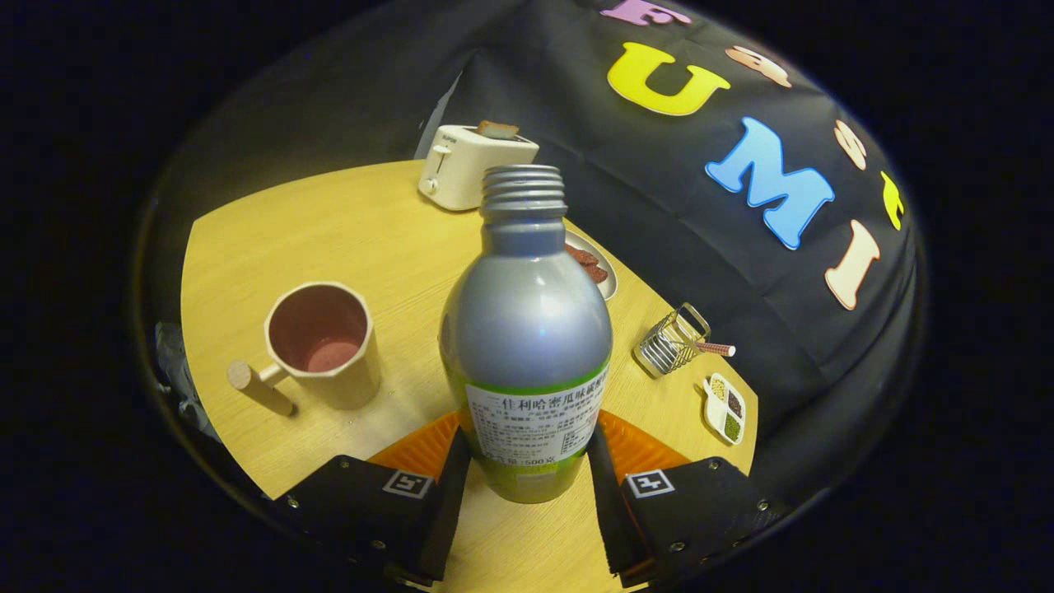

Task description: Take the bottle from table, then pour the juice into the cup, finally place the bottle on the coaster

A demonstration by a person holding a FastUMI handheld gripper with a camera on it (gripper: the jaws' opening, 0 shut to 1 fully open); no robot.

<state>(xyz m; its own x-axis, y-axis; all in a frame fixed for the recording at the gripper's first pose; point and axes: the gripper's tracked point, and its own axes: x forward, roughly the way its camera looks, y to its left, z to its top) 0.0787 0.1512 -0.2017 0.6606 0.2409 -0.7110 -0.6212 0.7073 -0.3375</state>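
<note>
I had the gripper (527, 469) clamped on the uncapped silver bottle (527, 329), one finger pressing each side. It stood upright over the orange coaster (634, 449), the cup (323, 342) nearby beside it.

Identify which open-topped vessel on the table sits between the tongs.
The silver bottle, uncapped, sits between the tongs, both fingers against it. The handled cup stands apart, beside it.

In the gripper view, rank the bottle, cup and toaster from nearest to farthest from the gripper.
1. Bottle: between the fingers of the gripper, both pressing its lower body.
2. Cup: ahead and to the left, on the table.
3. Toaster: farthest, beyond the bottle by the table's far edge.
</note>
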